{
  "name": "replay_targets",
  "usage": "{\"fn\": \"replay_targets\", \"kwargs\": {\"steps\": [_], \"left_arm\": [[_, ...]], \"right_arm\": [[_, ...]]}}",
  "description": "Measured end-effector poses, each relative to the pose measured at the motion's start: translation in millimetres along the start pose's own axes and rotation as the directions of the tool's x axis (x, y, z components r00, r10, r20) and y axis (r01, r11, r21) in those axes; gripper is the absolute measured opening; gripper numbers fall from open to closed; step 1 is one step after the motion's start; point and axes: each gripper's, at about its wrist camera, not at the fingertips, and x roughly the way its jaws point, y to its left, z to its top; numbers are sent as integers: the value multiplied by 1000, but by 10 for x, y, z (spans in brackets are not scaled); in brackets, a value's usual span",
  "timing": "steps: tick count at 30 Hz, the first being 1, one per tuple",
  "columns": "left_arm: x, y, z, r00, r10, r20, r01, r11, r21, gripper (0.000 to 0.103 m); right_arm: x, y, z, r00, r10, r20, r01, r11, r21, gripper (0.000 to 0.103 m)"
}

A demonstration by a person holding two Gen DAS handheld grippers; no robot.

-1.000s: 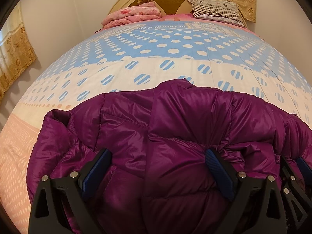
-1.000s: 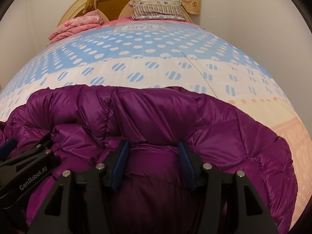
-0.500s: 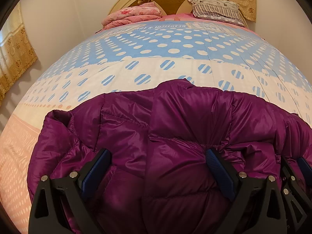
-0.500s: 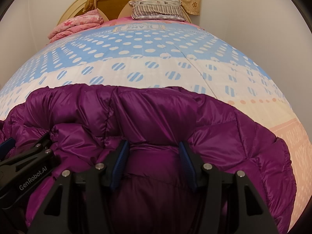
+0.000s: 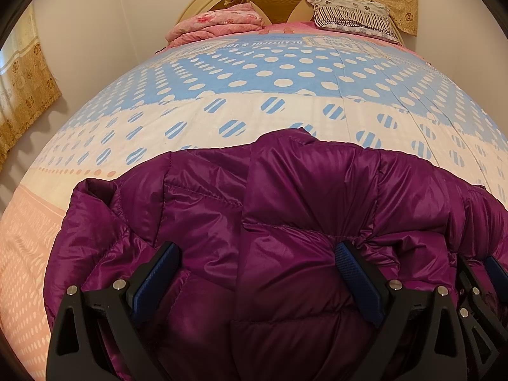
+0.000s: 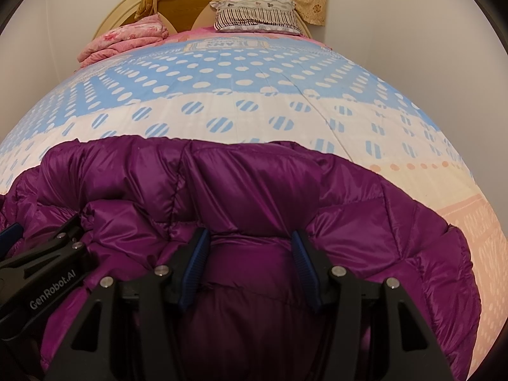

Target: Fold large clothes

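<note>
A purple quilted down jacket point(image 5: 285, 197) lies bunched at the near end of the bed; it also fills the lower half of the right wrist view point(image 6: 254, 184). My left gripper point(image 5: 257, 254) stands wide open with puffy jacket fabric bulging between its blue pads. My right gripper point(image 6: 250, 241) is partly closed, its pads pressing both sides of a thick fold of the jacket. The two grippers sit side by side: the right one shows at the left view's right edge point(image 5: 482, 273), the left one at the right view's left edge point(image 6: 47, 254).
The bed has a polka-dot bedspread point(image 5: 270, 73) in blue, white and peach. A folded pink quilt point(image 5: 219, 22) and a striped pillow point(image 5: 352, 12) lie at the rounded headboard point(image 6: 190, 0). A patterned curtain point(image 5: 22, 89) hangs at the left. Walls flank the bed.
</note>
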Motion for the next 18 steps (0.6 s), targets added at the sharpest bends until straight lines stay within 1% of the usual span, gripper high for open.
{"fn": "replay_targets", "kwargs": {"steps": [4, 6, 7, 9, 10, 11, 13, 15, 18], "left_arm": [[28, 18, 21, 1000, -18, -18, 18, 1000, -12, 99], [9, 77, 77, 997, -52, -53, 52, 999, -13, 99], [-40, 106, 106, 997, -52, -57, 51, 999, -8, 99], [-370, 197, 162, 999, -30, 33, 30, 1000, 9, 99], [-619, 266, 176, 994, -55, 95, 53, 998, 23, 99], [-806, 325, 168, 988, -88, 123, 83, 995, 46, 99], [-1073, 438, 108, 980, -125, 153, 113, 990, 82, 99], [-1357, 626, -65, 975, -119, 185, 99, 988, 115, 99], [-1587, 901, -379, 974, -114, 196, 86, 986, 146, 99]], "right_arm": [[3, 14, 2, 1000, -3, -1, 3, 1000, -3, 58], [8, -3, 22, 1000, 4, -11, -4, 1000, -5, 60], [-2, -33, 42, 1000, 18, -23, -19, 1000, -14, 62], [-93, -131, 66, 998, 40, -46, -41, 999, -27, 77], [-178, -199, 66, 998, 55, -33, -56, 998, -10, 79], [-264, -250, 54, 997, 72, -18, -72, 997, 5, 80], [-519, -410, -5, 995, 100, 9, -100, 995, 9, 84], [-733, -528, -110, 992, 126, 22, -126, 992, 6, 85], [-1074, -770, -425, 987, 154, 36, -155, 988, 9, 90]]}}
